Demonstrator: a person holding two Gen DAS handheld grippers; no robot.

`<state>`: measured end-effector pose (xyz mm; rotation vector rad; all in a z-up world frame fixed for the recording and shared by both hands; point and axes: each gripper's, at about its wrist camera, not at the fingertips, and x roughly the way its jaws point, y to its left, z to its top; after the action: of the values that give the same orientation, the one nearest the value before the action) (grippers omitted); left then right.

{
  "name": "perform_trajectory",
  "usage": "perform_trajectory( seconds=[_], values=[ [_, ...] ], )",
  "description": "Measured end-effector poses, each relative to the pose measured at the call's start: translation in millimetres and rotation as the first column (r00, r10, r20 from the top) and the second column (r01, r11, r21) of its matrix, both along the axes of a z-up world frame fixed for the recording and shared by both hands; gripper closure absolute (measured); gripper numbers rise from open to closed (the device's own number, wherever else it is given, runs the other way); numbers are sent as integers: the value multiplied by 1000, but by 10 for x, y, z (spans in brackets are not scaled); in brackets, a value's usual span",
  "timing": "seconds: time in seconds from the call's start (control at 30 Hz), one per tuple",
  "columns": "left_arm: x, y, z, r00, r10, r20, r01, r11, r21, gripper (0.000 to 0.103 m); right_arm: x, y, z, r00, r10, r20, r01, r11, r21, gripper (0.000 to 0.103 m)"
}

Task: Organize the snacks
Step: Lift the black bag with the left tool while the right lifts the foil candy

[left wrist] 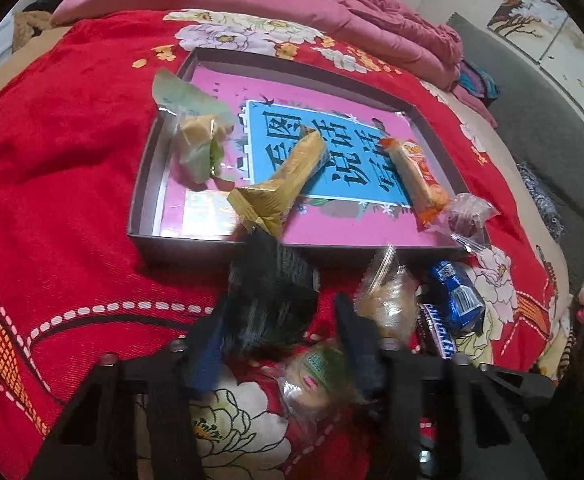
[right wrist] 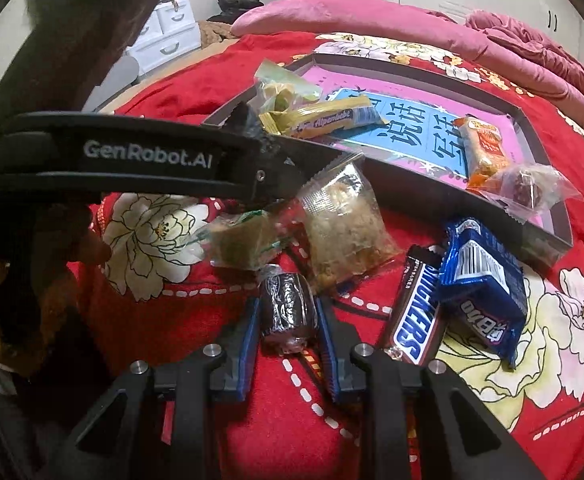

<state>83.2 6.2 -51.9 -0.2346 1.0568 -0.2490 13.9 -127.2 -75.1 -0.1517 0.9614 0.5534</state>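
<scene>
while the right gripper [right wrist: 288, 320] sits clamped on a small dark foil-wrapped round snack [right wrist: 288, 309], pads pressed to both its sides, the shallow grey cardboard box w/ pink and blue printed bottom [left wrist: 196, 245] lies on the red floral bedspread [left wrist: 64, 152] beyond it. inside the box: a long yellow-gold wrapped candy stick [left wrist: 288, 172] near the middle, a pale green packet w/ a yellow cake [left wrist: 196, 136] toward its left wall, an orange-white wrapped bar [left wrist: 413, 178] toward its right wall. a clear bag w/ a dark red sweet [left wrist: 467, 216] rests on the box's front right corner. in front of the box, on the spread: a clear bag of crumbly beige snack [right wrist: 343, 224], a brown snickers bar [right wrist: 415, 312], a blue foil biscuit pack [right wrist: 479, 292]. left gripper [left wrist: 280, 332] hovers just before the box's front wall over a clear-wrapped green-label sweet [left wrist: 319, 368]; view's blurred, can't tell if it's gripping or apart.
</scene>
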Motion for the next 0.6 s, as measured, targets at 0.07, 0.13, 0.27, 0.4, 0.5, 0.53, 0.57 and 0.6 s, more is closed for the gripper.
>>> perform_trajectory(
  seconds=[0.07, 0.13, 0.27, 0.4, 0.5, 0.53, 0.57, 0.6],
  values=[
    [10, -12, -27, 1000, -6, -15, 6, 1000, 0, 61, -6, -50, 37, 1000, -10, -1, 10, 1000, 22, 75],
    [18, -20, -26, 1000, -13, -13, 13, 1000, -7, 61, -8, -85, 65, 1000, -17, 0, 17, 999, 40, 76],
    [68, 5, -56, 999, -11, -33, 10, 999, -37, 61, -13, -118, 106, 1000, -23, 1, 23, 998, 59, 76],
    [115, 50, -72, 999, 0, -42, -3, 996, -94, 59, -18, -148, 145, 1000, -30, 8, 29, 997, 77, 76],
    [143, 37, -83, 999, -1, -42, -3, 995, -99, 60, -10, -185, 174, 999, -43, 13, 42, 995, 95, 76],
    [142, 33, -82, 999, -2, -40, -2, 996, -94, 60, -7, -212, 193, 999, -52, 16, 50, 993, 107, 76],
    [139, 23, -79, 999, -3, -37, 0, 996, -85, 60, -5, -227, 204, 998, -56, 16, 54, 992, 114, 76],
    [134, 14, -73, 999, -5, -34, 2, 997, -81, 61, -1, -259, 224, 998, -67, 18, 64, 990, 127, 76]
  ],
)
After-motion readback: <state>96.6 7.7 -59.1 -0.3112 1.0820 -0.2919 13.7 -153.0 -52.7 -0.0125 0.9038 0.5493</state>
